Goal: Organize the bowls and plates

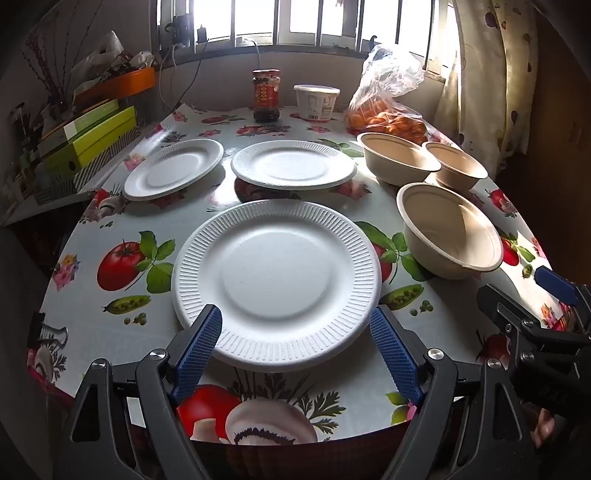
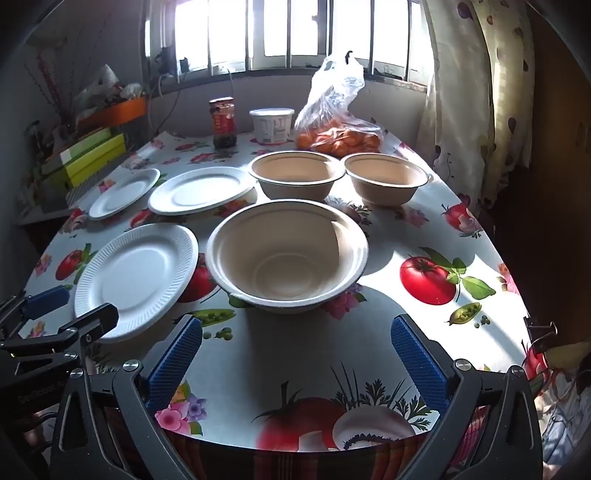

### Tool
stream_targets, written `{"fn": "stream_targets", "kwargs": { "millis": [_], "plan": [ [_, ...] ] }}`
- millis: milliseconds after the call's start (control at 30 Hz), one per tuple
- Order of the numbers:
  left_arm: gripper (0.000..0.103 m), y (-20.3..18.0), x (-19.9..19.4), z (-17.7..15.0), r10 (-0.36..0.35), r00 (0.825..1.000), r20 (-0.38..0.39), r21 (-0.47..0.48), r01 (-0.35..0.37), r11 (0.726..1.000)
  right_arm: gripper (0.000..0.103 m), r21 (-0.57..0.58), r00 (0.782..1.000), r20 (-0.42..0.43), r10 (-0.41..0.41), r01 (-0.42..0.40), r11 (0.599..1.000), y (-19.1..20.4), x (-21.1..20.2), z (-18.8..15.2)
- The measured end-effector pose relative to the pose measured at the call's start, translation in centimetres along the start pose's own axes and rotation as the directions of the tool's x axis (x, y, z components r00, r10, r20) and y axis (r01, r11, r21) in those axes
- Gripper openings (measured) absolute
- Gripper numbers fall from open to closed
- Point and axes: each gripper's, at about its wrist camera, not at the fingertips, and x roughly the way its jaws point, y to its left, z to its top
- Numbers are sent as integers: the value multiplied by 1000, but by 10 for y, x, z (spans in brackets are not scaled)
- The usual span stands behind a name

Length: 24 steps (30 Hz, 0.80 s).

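A table [image 1: 110, 332] under a glossy cloth printed with tomatoes, peas and mushrooms carries three white ribbed plates and three tan bowls. The left gripper [image 1: 295, 332] hangs tilted down over the table's near edge with its blue-padded jaws spread wide; the near plate [image 1: 277, 280] lies flat between and just beyond its fingertips, its near rim reaching in between the pads, though whether a pad touches the rim cannot be told. Behind it, the far-left plate [image 1: 173, 168] and the middle plate [image 1: 293, 164] sit side by side, apart from each other. To the right of the plates, the near bowl [image 1: 450, 229] stands upright, with the big far bowl [image 1: 397, 157] and the small far bowl [image 1: 458, 164] behind it, those two close together or touching. The right gripper [image 2: 295, 350] is likewise wide open and empty, angled down at bare cloth, and the near bowl [image 2: 286, 251] stands just ahead of its fingertips, untouched. At the back of the table stand a red-lidded jar [image 1: 266, 96], a white tub [image 1: 316, 101] and a clear plastic bag of oranges [image 1: 388, 110], near a barred window [image 1: 295, 22]. Green boxes [image 1: 88, 136] are stacked off the table's left side.
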Motion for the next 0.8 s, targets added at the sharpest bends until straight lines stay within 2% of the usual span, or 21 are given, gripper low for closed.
{"fn": "stream_targets", "kwargs": {
  "millis": [800],
  "plan": [
    [83, 3, 0, -1, 7, 1000, -4, 5, -7, 1000, 103, 10, 1000, -12, 5, -5, 1000, -5, 4, -2]
  ]
}}
